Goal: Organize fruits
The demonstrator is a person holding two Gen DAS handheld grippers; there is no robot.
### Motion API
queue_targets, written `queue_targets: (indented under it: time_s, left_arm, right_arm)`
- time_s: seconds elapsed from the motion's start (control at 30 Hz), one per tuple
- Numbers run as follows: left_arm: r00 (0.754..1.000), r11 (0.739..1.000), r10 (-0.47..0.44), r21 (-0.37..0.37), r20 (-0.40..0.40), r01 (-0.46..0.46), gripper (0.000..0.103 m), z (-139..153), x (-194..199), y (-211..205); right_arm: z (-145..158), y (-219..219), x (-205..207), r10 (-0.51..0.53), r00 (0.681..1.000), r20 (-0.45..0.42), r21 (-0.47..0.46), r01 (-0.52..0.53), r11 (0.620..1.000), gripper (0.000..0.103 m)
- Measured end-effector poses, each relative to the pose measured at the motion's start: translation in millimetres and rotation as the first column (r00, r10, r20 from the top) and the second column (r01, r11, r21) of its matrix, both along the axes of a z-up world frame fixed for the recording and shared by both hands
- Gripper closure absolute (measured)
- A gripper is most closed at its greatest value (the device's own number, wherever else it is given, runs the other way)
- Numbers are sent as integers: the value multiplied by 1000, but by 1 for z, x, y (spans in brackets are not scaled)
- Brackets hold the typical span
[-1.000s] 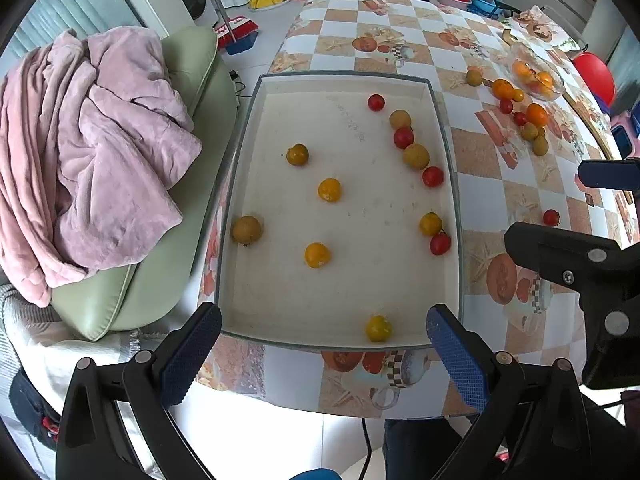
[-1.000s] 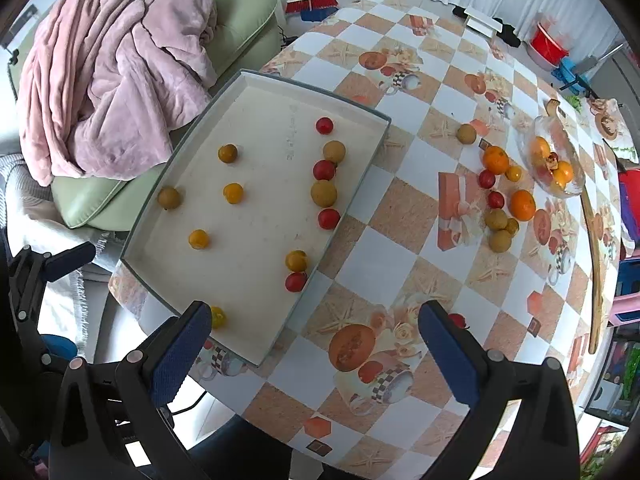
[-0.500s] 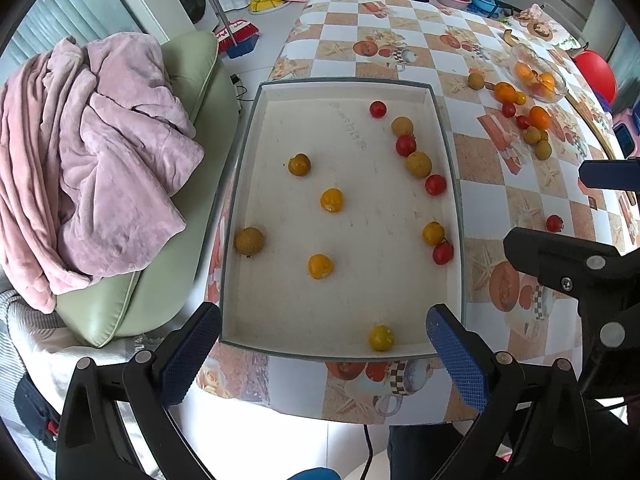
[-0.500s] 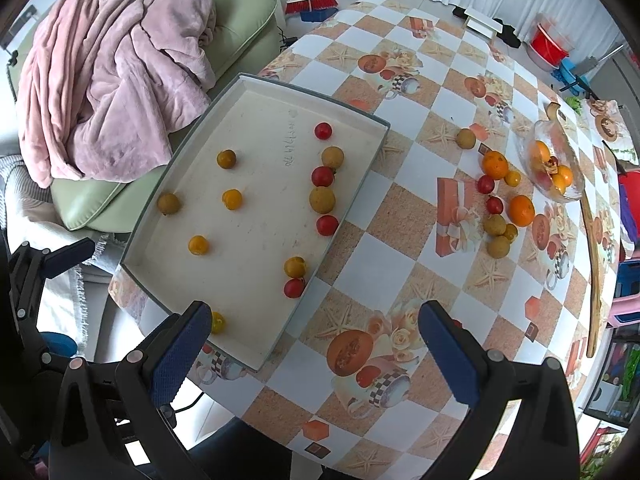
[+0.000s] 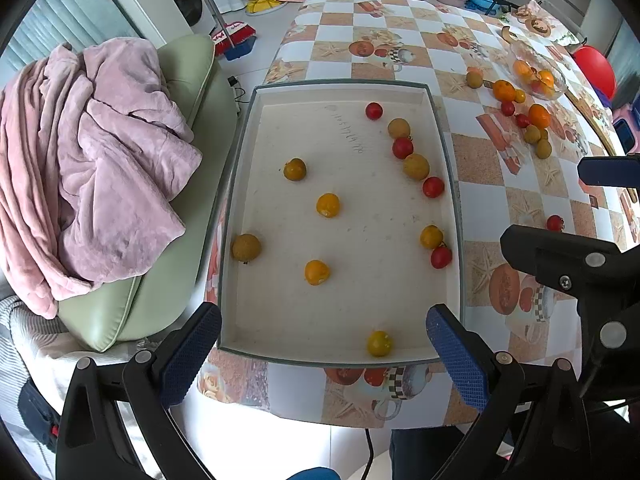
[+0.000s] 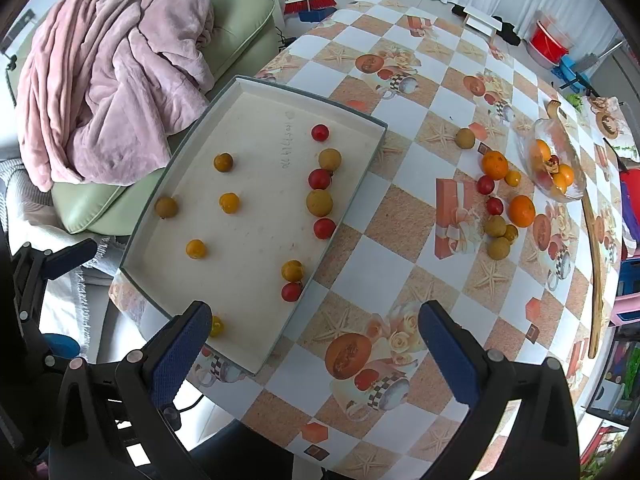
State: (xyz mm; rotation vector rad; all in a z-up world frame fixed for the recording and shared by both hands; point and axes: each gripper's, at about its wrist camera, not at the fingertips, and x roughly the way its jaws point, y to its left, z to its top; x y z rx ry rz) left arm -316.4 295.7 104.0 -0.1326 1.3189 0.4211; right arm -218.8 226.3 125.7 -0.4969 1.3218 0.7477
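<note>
I am holding the left tongs [image 5: 322, 340] and right tongs [image 6: 314, 340] released and empty above the shallow white rectangular tray [image 5: 344, 354], where small round fruits [image 5: 327, 205] are lying scattered ahead, to choose one.

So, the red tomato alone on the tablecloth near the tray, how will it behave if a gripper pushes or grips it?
The red tomato is round and lies free on the flat tablecloth, so a push would probably roll it. Its skin looks smooth and shiny, so it may slip between the pads. It looks small and probably soft; a hard squeeze could split it.
</note>
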Motion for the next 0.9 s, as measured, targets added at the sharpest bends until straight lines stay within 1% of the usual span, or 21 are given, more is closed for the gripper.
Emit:
queue_targets:
  time_s: [0.9]
  left_arm:
    - [1000, 1000, -11, -2, -24, 11, 0, -12, 5, -1]
  right_arm:
    - [-7, 2, 0, 3, 1000, -10, 5, -3, 1000, 0]
